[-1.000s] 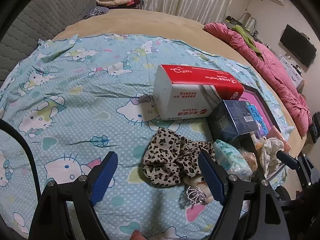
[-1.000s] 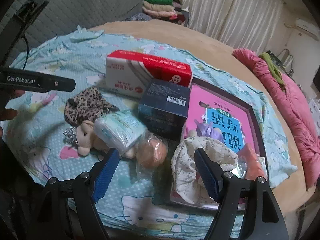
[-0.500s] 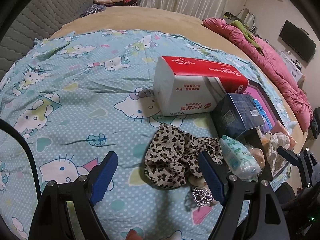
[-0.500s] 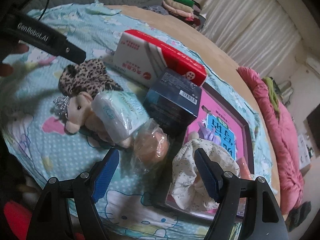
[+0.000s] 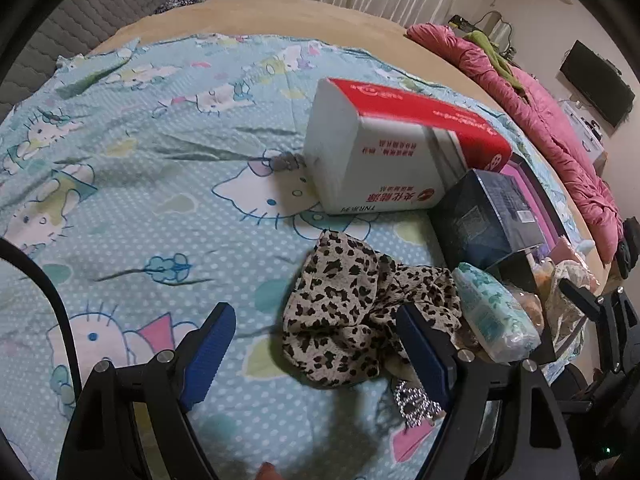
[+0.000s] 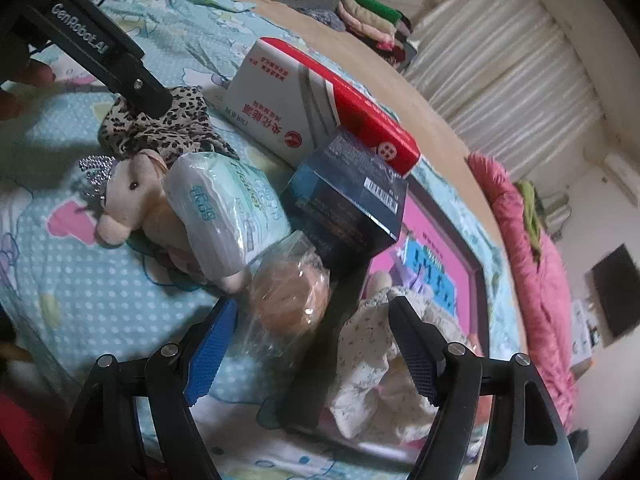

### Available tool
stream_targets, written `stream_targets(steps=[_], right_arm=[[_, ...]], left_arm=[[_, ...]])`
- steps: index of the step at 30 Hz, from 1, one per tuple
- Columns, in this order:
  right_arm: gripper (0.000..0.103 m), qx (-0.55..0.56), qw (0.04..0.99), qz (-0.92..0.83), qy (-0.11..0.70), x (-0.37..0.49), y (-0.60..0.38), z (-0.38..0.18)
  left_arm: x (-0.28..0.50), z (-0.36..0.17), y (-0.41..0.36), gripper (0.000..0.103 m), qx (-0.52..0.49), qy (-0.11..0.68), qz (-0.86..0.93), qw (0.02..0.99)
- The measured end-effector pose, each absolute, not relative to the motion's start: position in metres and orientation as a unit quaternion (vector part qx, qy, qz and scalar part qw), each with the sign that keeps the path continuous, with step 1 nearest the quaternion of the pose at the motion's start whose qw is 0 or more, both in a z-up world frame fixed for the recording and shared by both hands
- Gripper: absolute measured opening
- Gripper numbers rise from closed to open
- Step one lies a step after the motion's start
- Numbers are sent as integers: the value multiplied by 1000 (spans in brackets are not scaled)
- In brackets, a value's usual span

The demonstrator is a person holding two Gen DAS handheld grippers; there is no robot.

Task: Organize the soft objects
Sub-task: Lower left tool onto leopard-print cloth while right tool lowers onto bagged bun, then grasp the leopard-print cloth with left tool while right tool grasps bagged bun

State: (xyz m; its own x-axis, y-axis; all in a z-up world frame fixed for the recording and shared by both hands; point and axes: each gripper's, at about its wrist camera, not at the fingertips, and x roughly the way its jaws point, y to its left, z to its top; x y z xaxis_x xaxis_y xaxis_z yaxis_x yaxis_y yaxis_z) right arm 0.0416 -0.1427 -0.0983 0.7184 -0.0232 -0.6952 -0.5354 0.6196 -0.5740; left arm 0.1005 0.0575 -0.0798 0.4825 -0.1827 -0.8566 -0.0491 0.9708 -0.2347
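The leopard-print cloth (image 5: 352, 312) lies crumpled at lower centre, between the wide-open, empty left gripper (image 5: 316, 344) fingers (nearer the right-hand one).

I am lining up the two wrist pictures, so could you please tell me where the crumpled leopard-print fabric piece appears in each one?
Left wrist view: the crumpled leopard-print fabric piece lies low and centre, just ahead of the open left gripper.
Right wrist view: it lies upper left, partly behind a black gripper finger.
Shared landmark: the red-and-white tissue pack just beyond it.
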Motion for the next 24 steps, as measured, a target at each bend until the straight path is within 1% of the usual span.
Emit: stream_targets(steps=[5,8,10,12,14,16,19,21,22,24], right_arm=[[76,-417,828,165,336,46,-142,-104],[67,-415,827,172,339,53,-144,-108],[56,-416,826,174,339,58,-145,-109],[54,-413,827,180,335,59,-145,-109],[48,-410,828,189,332,60,-145,-108],[45,-403,831,199,328,61,-145,-106],[43,-375,841,208,331,64,-147,-99],[43,-353,849,210,333,66,-150,-92],[43,-334,855,213,335,69,-153,-88],[43,-301,864,220,338,70,-157,-79]], left_arm=[[109,-91,56,82,-114,519,-37,846],[112,-96,55,82,-114,522,-35,844],[114,-97,53,82,-111,519,-34,847],[114,-97,52,81,-107,515,-34,849],[114,-97,49,80,-101,510,-32,854],[114,-96,47,74,-97,506,-33,856],[113,-96,42,57,-91,502,-41,859],[113,-96,37,37,-85,501,-54,859],[114,-96,35,34,-83,502,-57,859],[113,-95,34,17,-81,501,-64,859]])
